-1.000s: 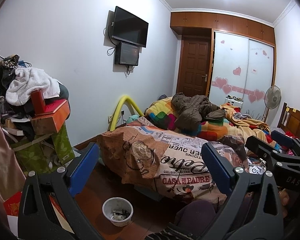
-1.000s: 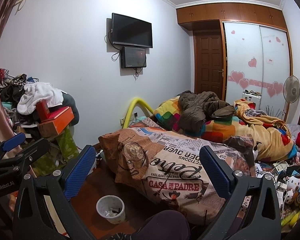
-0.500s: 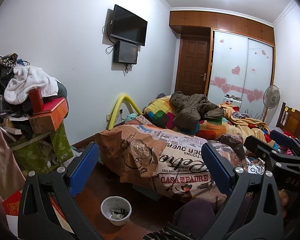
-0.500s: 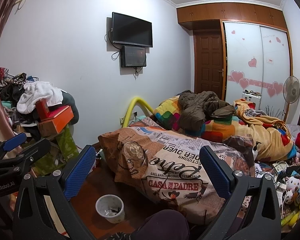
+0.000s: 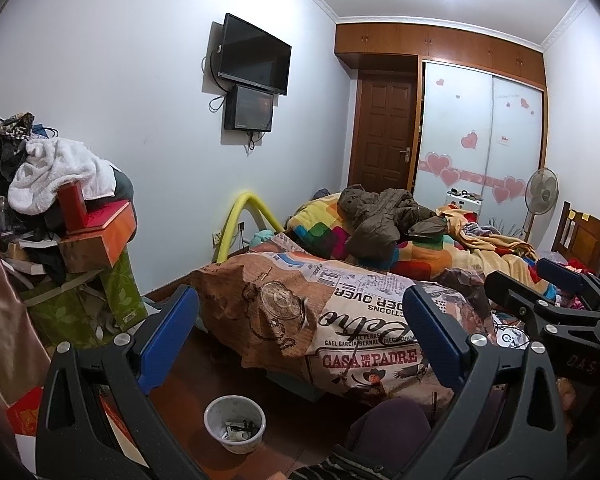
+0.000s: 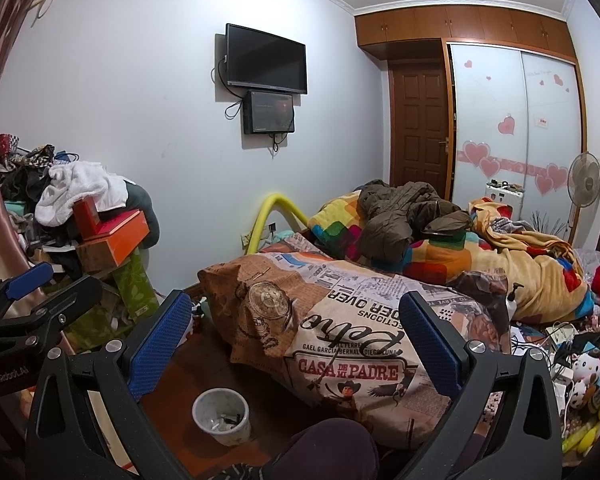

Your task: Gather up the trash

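The small white plastic trash bin (image 5: 235, 423) sits on the floor below and left of both empty grippers' wide-apart jaws, roughly equally near left gripper (image 5: 300, 344) and right gripper (image 6: 296, 344)

Floor strip (image 5: 204, 364) between bed (image 5: 340, 320) and clutter (image 5: 72, 248)

The bedcover (image 6: 340, 344) reads "CASA DE MI PADRE"; the left gripper (image 6: 4, 372) reads "GenRobot.AI".

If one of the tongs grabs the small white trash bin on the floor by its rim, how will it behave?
The white trash bin looks like thin plastic, so probably light, and its rim may flex. It is nearly empty, with a few scraps at the bottom, so a sideways push could tip it. Both left tongs and right tongs are open, well above it.
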